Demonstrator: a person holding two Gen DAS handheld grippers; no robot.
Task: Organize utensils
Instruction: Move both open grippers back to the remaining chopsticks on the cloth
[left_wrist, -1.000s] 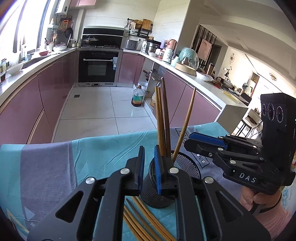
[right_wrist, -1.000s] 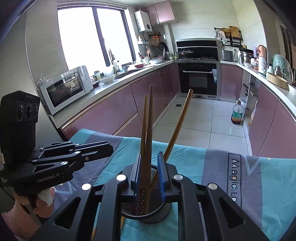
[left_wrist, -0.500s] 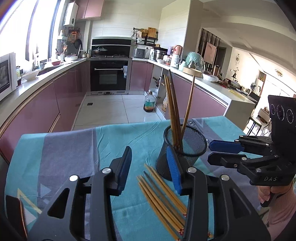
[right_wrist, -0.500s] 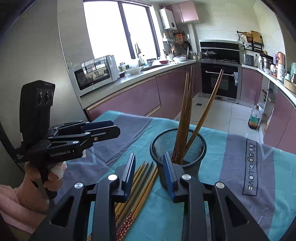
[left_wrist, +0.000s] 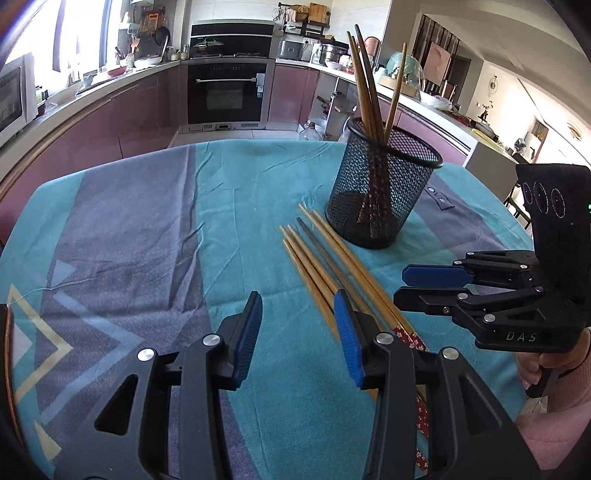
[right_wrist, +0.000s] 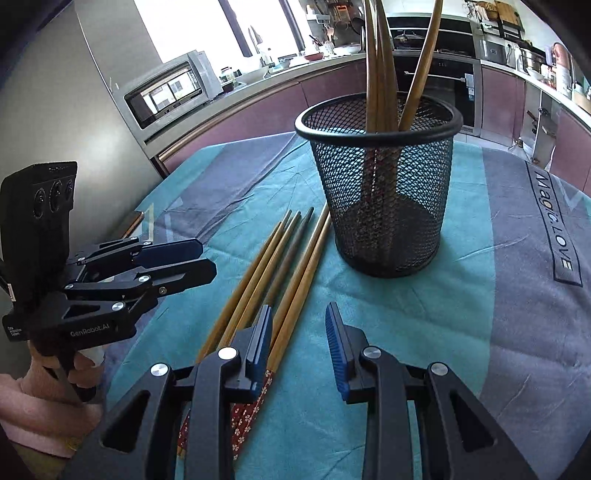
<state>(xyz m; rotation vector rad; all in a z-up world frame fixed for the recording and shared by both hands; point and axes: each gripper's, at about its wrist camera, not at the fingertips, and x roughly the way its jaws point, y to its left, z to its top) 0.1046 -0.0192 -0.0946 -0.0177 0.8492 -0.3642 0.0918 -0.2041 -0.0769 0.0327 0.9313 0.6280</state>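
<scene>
A black mesh cup (left_wrist: 384, 192) stands upright on the teal and grey tablecloth (left_wrist: 147, 229) and holds several wooden chopsticks (left_wrist: 365, 85). It also shows in the right wrist view (right_wrist: 384, 195). Several more chopsticks (left_wrist: 328, 266) lie flat in a bundle just in front of the cup, with red patterned ends toward me (right_wrist: 280, 266). My left gripper (left_wrist: 299, 325) is open and empty, low over the cloth, its right finger over the bundle. My right gripper (right_wrist: 299, 332) is open and empty, its left finger over the bundle.
The table edge falls off behind the cup toward the kitchen floor. Purple cabinets and a black oven (left_wrist: 225, 92) stand far behind. A microwave (right_wrist: 170, 92) sits on the counter at left. A dark flat object (right_wrist: 133, 223) lies at the cloth's left edge.
Both grippers have opened, drawn back from the cup and come down low over the cloth. The loose chopsticks now lie right at the fingertips.
</scene>
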